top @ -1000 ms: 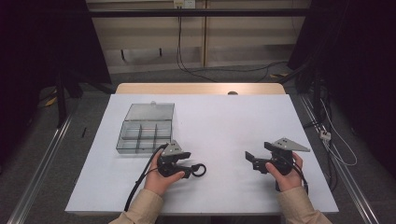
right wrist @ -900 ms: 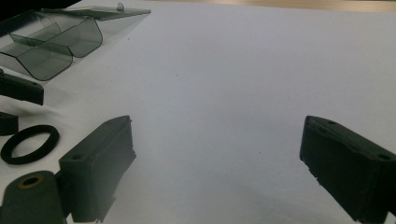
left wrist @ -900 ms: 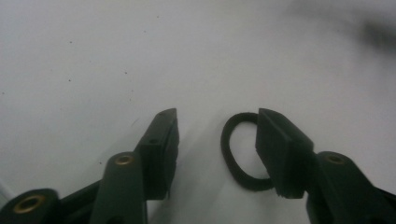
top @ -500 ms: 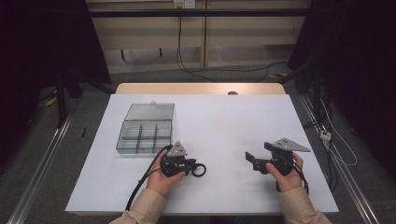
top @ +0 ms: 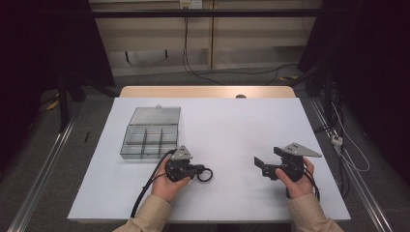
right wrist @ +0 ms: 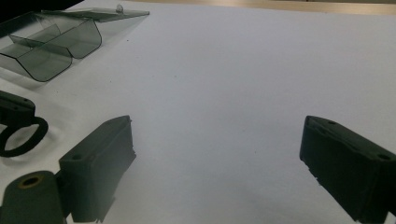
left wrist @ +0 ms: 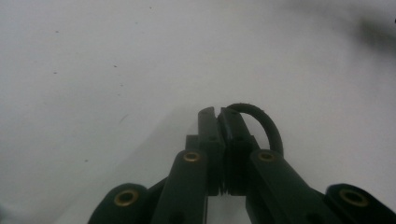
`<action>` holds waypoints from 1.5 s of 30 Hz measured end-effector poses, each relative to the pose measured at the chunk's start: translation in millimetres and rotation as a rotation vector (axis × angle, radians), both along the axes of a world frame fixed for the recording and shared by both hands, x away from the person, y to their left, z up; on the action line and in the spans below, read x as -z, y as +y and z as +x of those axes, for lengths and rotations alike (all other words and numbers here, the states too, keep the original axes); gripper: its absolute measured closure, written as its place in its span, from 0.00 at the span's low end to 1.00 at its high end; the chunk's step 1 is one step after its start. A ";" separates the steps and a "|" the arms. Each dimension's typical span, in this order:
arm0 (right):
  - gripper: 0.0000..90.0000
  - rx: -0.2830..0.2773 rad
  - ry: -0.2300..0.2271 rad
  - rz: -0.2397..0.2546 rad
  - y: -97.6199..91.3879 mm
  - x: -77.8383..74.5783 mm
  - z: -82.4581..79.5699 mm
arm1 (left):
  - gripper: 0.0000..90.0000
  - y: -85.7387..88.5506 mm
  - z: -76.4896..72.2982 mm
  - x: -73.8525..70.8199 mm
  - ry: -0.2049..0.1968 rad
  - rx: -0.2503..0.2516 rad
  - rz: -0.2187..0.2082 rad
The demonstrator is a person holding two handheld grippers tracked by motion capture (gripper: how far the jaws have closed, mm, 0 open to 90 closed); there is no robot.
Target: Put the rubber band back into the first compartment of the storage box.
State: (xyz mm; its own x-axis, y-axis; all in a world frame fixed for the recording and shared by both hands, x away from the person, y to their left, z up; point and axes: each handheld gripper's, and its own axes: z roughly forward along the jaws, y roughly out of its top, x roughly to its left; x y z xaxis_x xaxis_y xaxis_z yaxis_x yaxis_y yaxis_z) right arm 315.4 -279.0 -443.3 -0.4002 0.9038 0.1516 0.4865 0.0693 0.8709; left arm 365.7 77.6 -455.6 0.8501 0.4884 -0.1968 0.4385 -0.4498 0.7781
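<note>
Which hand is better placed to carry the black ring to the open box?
Left. The left gripper is already shut on the ring and lies beside the box. The right gripper is open, empty and farther away.

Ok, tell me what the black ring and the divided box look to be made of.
Black ring: likely rubber or soft plastic; matte, no glint, pinched between the left gripper fingers.
Divided box: clear smoky plastic, glossy; the table shows through its walls.

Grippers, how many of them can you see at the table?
2. The left gripper is near the table's front, just below the clear box; its jaws have just closed on a black ring. The right gripper is front right, jaws open and empty.
</note>
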 end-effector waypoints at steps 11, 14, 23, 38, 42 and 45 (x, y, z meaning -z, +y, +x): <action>0.11 -0.021 -0.001 -0.005 4.1 0.0 2.5 | 0.98 16.1 1.5 -9.1 0.015 -0.039 -0.026; 0.11 -0.025 0.000 -0.006 5.6 -0.4 3.6 | 0.98 21.4 0.9 -11.8 0.016 -0.054 -0.045; 0.10 -0.039 0.000 -0.010 9.5 -1.0 4.6 | 0.98 37.2 1.7 -17.5 0.013 -0.089 -0.062; 0.10 -0.050 0.001 -0.016 12.0 -0.7 4.5 | 0.98 48.2 2.8 -20.9 0.017 -0.110 -0.067; 0.10 -0.053 0.004 -0.016 12.0 -0.1 4.2 | 0.98 51.7 4.2 -22.5 0.022 -0.118 -0.064; 0.10 -0.051 0.005 -0.017 11.2 0.2 3.8 | 0.98 53.1 5.1 -22.6 0.023 -0.125 -0.072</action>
